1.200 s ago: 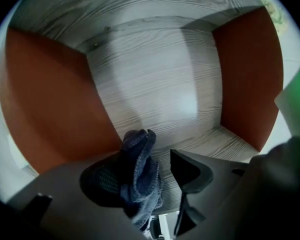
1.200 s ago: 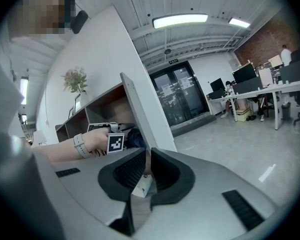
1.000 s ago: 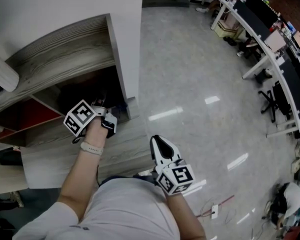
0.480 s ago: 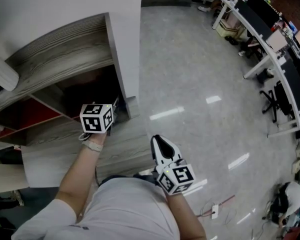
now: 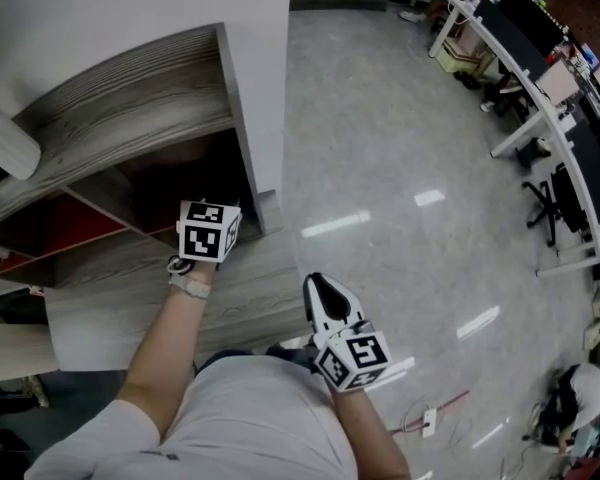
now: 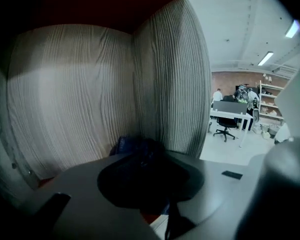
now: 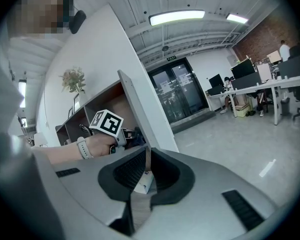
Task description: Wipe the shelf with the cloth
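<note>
Shelf (image 5: 130, 98): grey wood-grain unit on my left, with open compartments.
Left gripper (image 6: 145, 156): inside the near-right compartment; its jaws have just been closing and now pinch the cloth.
Cloth (image 6: 124, 145): dark blue, bunched between those jaws, low against the compartment's right wall.
Right gripper (image 7: 146, 164): well apart on the right, jaws pressed together on nothing.
Risk: I may have caught only one fold, so the cloth could slip free or drag in a lump as I wipe.
Writing: none readable; only square patterns on the marker cubes (image 5: 208, 233).
</note>
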`<act>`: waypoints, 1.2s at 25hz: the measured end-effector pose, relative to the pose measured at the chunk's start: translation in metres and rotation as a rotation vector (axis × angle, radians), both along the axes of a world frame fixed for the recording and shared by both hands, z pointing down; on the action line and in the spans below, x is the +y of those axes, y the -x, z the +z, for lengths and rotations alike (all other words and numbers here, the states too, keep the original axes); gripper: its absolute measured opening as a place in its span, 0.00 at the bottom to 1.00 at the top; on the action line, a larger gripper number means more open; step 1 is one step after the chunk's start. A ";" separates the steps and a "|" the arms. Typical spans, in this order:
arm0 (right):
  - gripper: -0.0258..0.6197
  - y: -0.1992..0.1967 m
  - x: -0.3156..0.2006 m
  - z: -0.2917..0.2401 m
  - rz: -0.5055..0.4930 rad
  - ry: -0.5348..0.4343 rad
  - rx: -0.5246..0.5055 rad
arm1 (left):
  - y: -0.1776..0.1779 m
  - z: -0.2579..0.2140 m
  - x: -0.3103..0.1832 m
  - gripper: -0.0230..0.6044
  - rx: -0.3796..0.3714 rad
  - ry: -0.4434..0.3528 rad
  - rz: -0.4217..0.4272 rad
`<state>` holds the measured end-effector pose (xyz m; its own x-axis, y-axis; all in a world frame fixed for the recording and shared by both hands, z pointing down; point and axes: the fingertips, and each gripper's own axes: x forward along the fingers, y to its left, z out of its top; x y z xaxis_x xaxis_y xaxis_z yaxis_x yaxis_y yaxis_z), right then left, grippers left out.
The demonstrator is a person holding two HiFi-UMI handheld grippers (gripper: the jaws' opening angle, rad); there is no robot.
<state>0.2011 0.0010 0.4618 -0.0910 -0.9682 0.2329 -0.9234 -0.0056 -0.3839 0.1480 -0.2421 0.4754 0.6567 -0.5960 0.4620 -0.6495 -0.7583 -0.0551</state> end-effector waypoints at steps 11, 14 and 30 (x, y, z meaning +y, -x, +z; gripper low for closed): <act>0.10 0.039 -0.029 0.003 -0.111 -0.005 -0.014 | 0.078 0.006 -0.015 0.18 -0.095 -0.021 -0.151; 0.10 0.057 -0.041 0.006 -0.158 -0.004 -0.026 | 0.108 0.008 -0.017 0.18 -0.113 -0.023 -0.190; 0.10 0.093 -0.060 0.006 -0.264 -0.022 -0.055 | 0.162 0.011 0.004 0.18 -0.072 -0.038 -0.406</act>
<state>0.1077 -0.0592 0.4675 -0.3532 -0.9139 0.1999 -0.8695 0.2419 -0.4307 -0.0140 -0.2386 0.4860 0.3314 -0.8178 0.4705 -0.8891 -0.4376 -0.1343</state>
